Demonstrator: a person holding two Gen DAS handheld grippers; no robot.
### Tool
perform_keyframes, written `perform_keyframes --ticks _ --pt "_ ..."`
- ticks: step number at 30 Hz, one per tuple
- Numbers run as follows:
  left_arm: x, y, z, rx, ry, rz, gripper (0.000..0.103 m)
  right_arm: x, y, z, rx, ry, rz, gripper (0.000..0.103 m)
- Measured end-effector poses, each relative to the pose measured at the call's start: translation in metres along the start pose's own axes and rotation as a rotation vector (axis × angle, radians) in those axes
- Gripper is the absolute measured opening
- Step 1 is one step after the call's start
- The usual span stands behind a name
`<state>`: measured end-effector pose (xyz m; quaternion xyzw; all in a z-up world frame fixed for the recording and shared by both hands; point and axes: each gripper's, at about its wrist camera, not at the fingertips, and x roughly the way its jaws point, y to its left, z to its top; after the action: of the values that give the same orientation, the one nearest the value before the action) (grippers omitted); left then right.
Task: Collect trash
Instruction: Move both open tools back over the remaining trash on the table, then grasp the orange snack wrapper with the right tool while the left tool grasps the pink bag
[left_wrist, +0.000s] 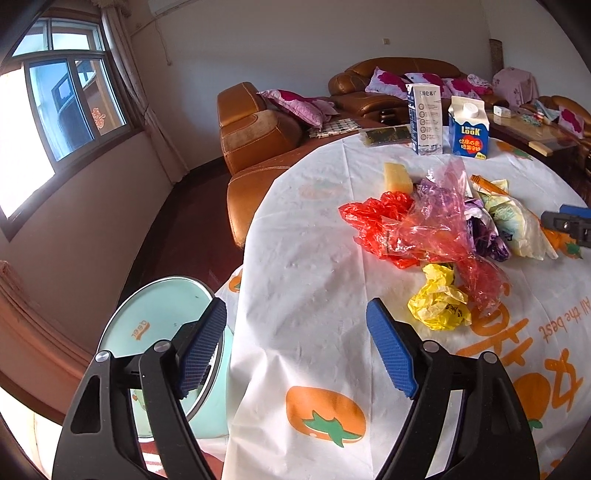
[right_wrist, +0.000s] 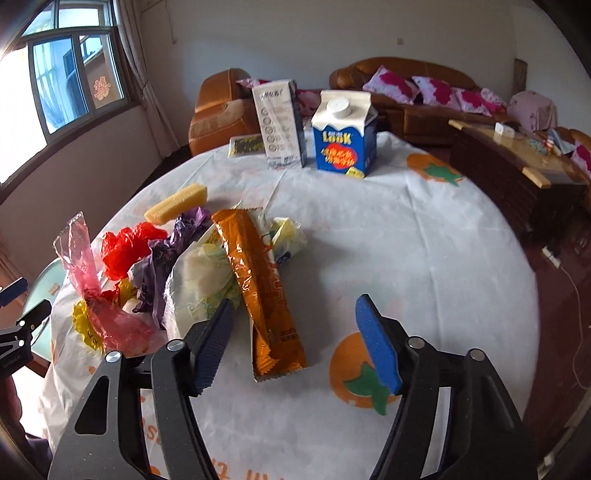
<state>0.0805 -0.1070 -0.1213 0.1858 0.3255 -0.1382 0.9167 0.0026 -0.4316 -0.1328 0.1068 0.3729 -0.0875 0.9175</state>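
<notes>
A heap of trash lies on the round table (left_wrist: 306, 280): a red plastic bag (left_wrist: 373, 218), a pink clear bag (left_wrist: 439, 218), a crumpled yellow wrapper (left_wrist: 439, 299), a purple bag (right_wrist: 162, 258), a pale bag (right_wrist: 199, 280) and a long orange snack wrapper (right_wrist: 258, 280). A mint trash bin (left_wrist: 162, 325) with its lid up stands beside the table at the left. My left gripper (left_wrist: 295, 347) is open and empty over the table's near edge. My right gripper (right_wrist: 295, 343) is open and empty, just short of the orange wrapper's near end.
A yellow block (right_wrist: 177, 205), a tall white carton (right_wrist: 280, 125), a blue LOOK carton (right_wrist: 343, 136) and a dark flat packet (right_wrist: 247, 144) stand at the table's far side. Brown sofas (left_wrist: 258, 129) with pillows lie beyond. A wooden coffee table (right_wrist: 517, 162) is at the right.
</notes>
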Motion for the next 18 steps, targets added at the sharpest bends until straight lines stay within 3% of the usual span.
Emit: perform_keyframes --ticks 3,6,10,18 --pt "-0.002 0.002 0.004 -0.007 -0.008 -0.008 0.077 0.013 0.006 0.003 -0.019 0.059 0.026 0.061" --pt "-0.006 0.0 0.008 -0.008 -0.024 -0.021 0.077 0.027 0.011 0.002 -0.048 0.125 0.041 0.03" --pt "-0.011 -0.01 0.014 0.002 -0.041 -0.051 0.077 0.025 0.011 -0.003 -0.068 0.124 0.056 0.029" --pt "-0.027 -0.04 0.051 0.039 -0.131 -0.114 0.077 -0.014 -0.005 -0.009 -0.083 0.008 -0.013 0.027"
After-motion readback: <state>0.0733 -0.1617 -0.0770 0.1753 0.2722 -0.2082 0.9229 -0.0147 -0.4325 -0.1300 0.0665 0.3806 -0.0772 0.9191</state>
